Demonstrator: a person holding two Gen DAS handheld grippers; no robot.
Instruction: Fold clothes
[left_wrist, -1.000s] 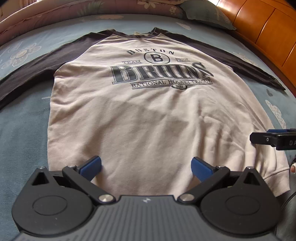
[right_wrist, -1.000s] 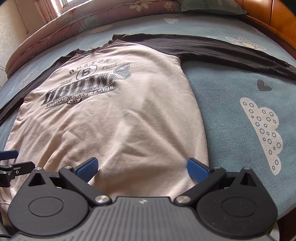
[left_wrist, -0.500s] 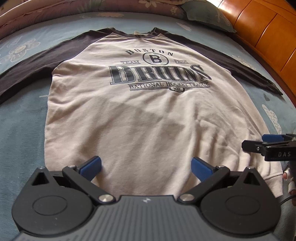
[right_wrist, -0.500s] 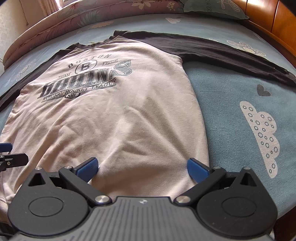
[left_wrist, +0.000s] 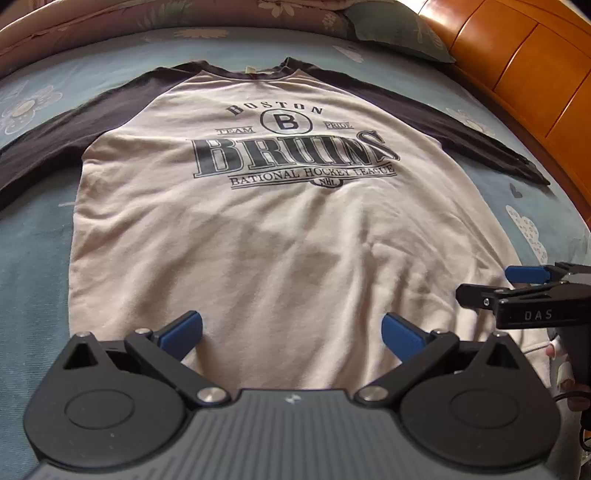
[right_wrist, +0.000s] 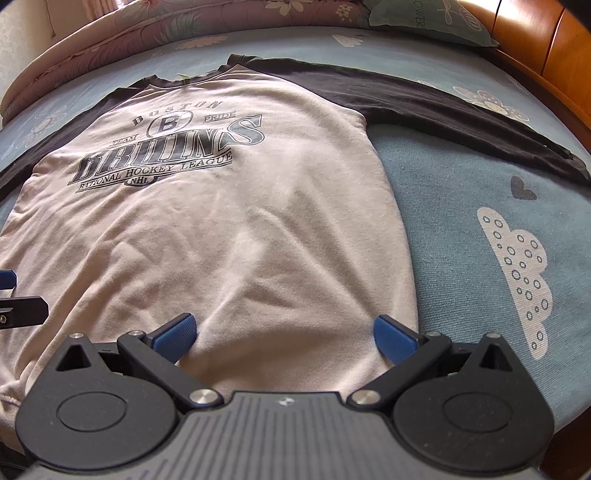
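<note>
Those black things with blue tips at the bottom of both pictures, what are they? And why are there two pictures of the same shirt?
Each one is a claw that a person holds, one in each hand, and each carries a small camera looking forward along its two fingers. So one picture comes from the left claw and the other from the right claw. Both are wide open and hold nothing. The right claw also peeks in at the edge of the left picture. Under them lies a pale shirt with dark sleeves and BRUINS printed on it, spread flat, face up, on a blue bed cover. A pillow sits at the far end.
</note>
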